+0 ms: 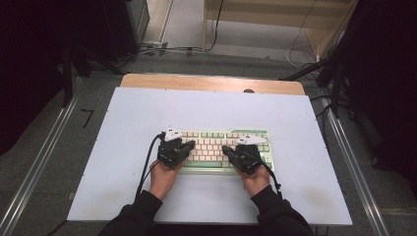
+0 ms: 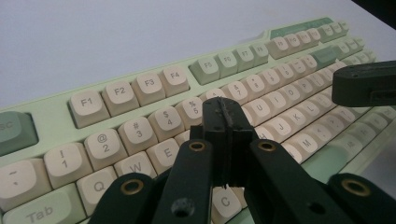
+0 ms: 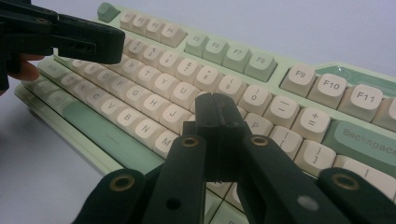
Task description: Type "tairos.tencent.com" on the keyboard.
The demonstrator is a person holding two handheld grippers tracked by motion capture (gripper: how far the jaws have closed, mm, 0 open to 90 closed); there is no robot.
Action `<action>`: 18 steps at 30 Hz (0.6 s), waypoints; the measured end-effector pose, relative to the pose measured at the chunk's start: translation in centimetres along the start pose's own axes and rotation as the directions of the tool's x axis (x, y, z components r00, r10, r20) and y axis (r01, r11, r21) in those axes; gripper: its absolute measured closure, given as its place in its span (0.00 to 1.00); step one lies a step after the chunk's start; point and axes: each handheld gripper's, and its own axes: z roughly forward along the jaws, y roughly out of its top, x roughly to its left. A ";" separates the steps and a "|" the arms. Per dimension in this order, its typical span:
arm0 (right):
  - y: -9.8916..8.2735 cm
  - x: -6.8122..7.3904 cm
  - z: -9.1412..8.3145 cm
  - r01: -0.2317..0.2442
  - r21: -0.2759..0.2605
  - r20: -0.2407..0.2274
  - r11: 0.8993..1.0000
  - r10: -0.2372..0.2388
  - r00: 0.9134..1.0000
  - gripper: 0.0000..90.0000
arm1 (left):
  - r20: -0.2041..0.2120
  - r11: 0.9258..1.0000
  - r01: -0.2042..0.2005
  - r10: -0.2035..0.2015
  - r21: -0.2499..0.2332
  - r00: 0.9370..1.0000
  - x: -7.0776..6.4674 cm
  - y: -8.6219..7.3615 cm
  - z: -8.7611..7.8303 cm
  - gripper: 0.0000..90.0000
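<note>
Left claw [image 2: 223, 109]: jaws together, empty, over the keyboard's [image 1: 216, 135] left keys. Right claw [image 3: 217, 105]: jaws together, empty, over its right keys. Keyboard: mid-surface [image 1: 123, 128], likely rigid, light, keycaps loose-fitting; best gripped by case edges.

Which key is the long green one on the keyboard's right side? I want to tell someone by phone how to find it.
Start at the keyboard on the pale table. In the right gripper view, follow the number row past the plus key to its right end. The Backspace key sits there: wide and green with its name printed on it, while the neighbouring keys are small and cream.
</note>
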 end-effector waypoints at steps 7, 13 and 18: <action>0.0 0.0 0.1 -0.004 0.001 0.001 1.000 0.004 1.000 0.98 | 0.006 1.000 -0.009 0.009 0.006 1.000 -0.3 0.3 0.7 1.00; 0.0 0.1 0.1 -0.004 0.001 -0.001 1.000 0.004 1.000 0.98 | 0.010 1.000 -0.012 0.012 0.010 1.000 -0.6 0.4 1.3 1.00; 0.0 0.0 0.0 -0.002 -0.001 -0.003 1.000 0.002 1.000 0.98 | 0.008 1.000 -0.013 0.013 0.018 1.000 -0.6 0.4 1.7 1.00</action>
